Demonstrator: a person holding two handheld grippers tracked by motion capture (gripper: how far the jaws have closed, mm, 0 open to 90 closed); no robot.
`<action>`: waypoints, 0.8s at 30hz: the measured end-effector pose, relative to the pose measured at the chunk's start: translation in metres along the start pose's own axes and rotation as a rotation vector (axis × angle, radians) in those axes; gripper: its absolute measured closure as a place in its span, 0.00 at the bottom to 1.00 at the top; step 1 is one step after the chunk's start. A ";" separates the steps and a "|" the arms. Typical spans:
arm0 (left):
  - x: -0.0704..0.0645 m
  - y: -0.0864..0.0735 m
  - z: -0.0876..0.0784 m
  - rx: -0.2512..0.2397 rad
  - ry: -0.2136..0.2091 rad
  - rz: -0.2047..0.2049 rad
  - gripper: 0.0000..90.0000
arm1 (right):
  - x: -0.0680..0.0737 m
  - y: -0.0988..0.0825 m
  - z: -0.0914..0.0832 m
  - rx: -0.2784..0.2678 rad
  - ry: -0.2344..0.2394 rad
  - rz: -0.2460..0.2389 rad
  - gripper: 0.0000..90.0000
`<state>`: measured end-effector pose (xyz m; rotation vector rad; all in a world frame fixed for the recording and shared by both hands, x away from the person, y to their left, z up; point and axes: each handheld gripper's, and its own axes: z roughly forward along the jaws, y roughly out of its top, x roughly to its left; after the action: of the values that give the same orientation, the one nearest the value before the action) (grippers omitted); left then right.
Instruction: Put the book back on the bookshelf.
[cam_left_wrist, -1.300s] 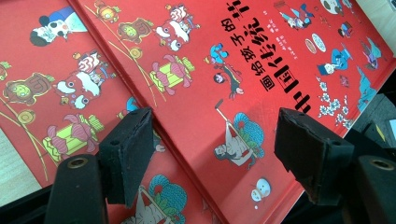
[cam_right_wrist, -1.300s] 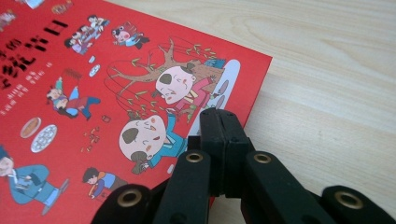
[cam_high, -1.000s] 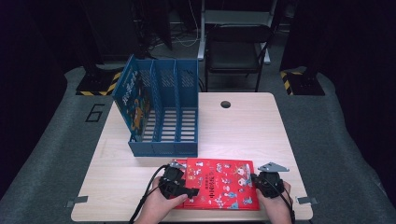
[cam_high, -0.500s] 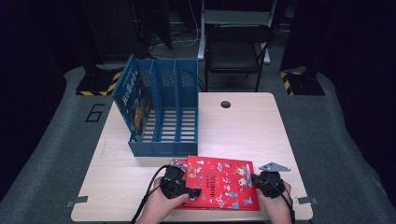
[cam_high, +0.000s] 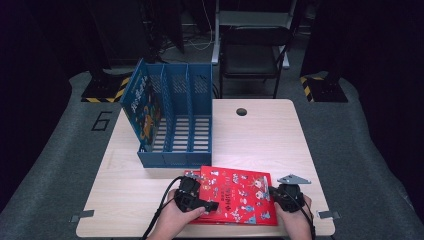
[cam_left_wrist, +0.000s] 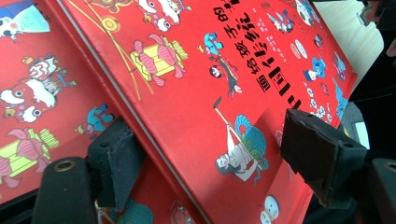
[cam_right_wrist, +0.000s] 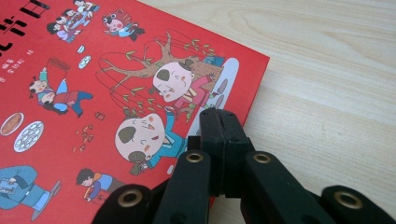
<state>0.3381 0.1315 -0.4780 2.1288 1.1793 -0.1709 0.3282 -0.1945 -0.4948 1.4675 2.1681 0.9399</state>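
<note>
— Left gripper view: the left gripper (cam_left_wrist: 210, 154) jaws have just been opening, rough foam pads astride the glossy red hardcover picture book (cam_left_wrist: 196, 84), not pinching it.
— The right gripper (cam_right_wrist: 222, 116) is closed, empty, at its corner. The book lies flat on the pale wooden bench (cam_right_wrist: 327, 70); bite deeper, the cover looks slick.

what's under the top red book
Another red book lies directly beneath the top red book, showing along one edge in the left gripper view. Under both is the wooden table. How much of the lower book is covered cannot be told.
</note>
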 end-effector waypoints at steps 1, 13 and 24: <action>-0.001 0.000 0.001 -0.008 -0.005 -0.014 0.25 | 0.000 0.000 0.000 0.000 -0.001 0.002 1.00; -0.005 0.004 0.005 0.012 -0.025 -0.012 0.21 | 0.001 -0.001 0.001 -0.003 -0.005 0.014 1.00; -0.003 0.004 0.004 0.009 -0.001 -0.010 0.29 | -0.007 -0.002 -0.001 -0.021 -0.027 0.062 0.93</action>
<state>0.3399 0.1253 -0.4777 2.1307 1.1917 -0.1818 0.3294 -0.2020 -0.4959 1.5371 2.0981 0.9554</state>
